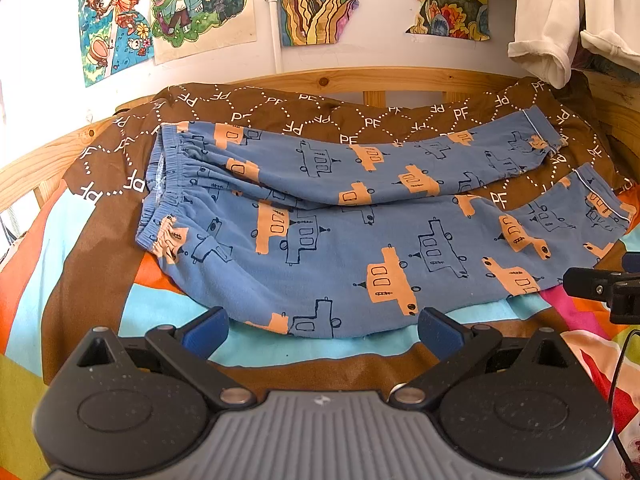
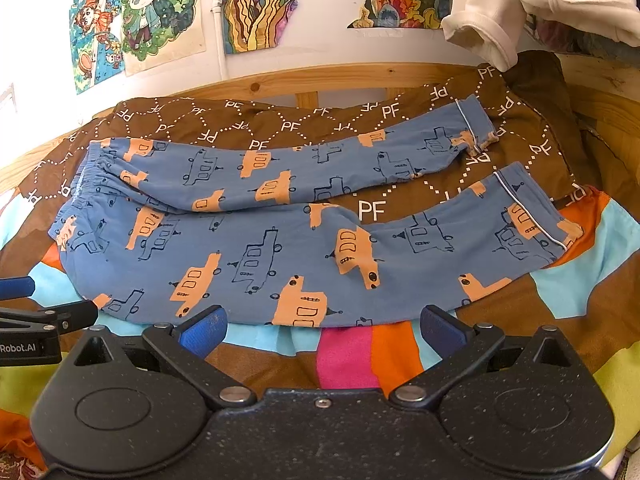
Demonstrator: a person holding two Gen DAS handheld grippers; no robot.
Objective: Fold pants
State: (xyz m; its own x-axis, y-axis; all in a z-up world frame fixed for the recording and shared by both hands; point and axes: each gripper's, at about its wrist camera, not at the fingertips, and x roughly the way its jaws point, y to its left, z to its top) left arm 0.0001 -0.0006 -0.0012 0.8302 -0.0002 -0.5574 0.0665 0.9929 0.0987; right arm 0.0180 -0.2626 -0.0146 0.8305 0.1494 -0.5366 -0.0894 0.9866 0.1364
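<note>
Blue pants printed with orange and dark-outlined vehicles lie spread flat on the bed, waistband at the left, both legs running right and slightly apart at the cuffs. In the right wrist view the same pants fill the middle. My left gripper is open, just short of the near edge of the pants, nothing between its blue pads. My right gripper is open too, at the near hem further along the leg. The right gripper's tip shows at the right edge of the left wrist view.
A brown quilt with white "PF" letters lies under the far leg, over a colourful striped bedspread. A wooden bed rail runs behind. Drawings hang on the wall; cream clothes dangle at upper right.
</note>
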